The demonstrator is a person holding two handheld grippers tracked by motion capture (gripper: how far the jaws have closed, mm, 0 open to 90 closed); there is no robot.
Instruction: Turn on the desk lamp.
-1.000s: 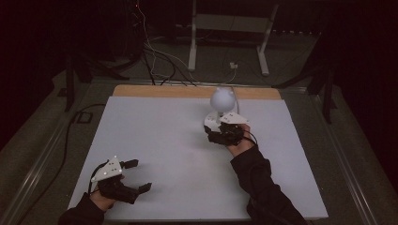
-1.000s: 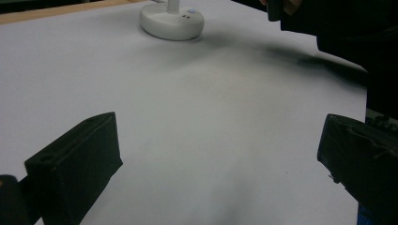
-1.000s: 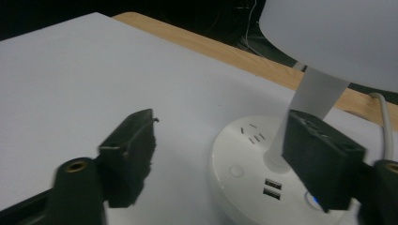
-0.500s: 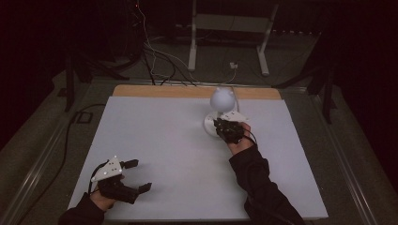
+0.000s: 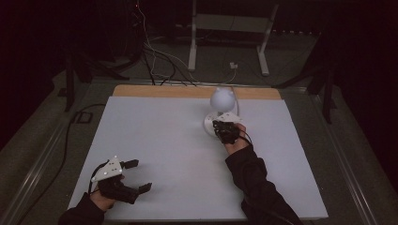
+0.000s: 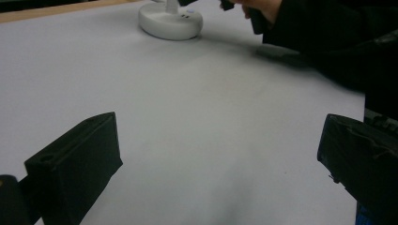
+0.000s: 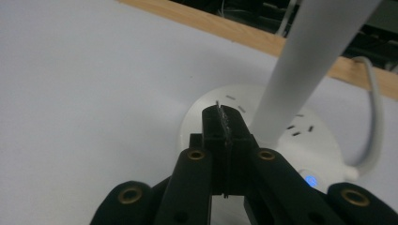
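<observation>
High view: desk lamp [image 5: 220, 110], one, right of centre on counter [image 5: 155, 136], near far edge. Right gripper [image 5: 224, 131] over lamp base, jaws just closed, nothing between them. Left gripper [image 5: 133, 176] lower left, jaws wide, empty.

Left gripper view: lamp base [image 6: 170, 21] upper left; buttons on top.

Right gripper view: shut jaws above base; lit blue button [image 7: 309, 180], one, lower right. Judgement: press straight down with tip, light force, clear of stem [image 7: 309, 65].

1 white lamp [image 5: 220, 110], 1 table [image 5: 155, 136], 2 claws: left [image 5: 139, 176], right [image 5: 220, 127].

No readable text, label, brand or number on anything in view
</observation>
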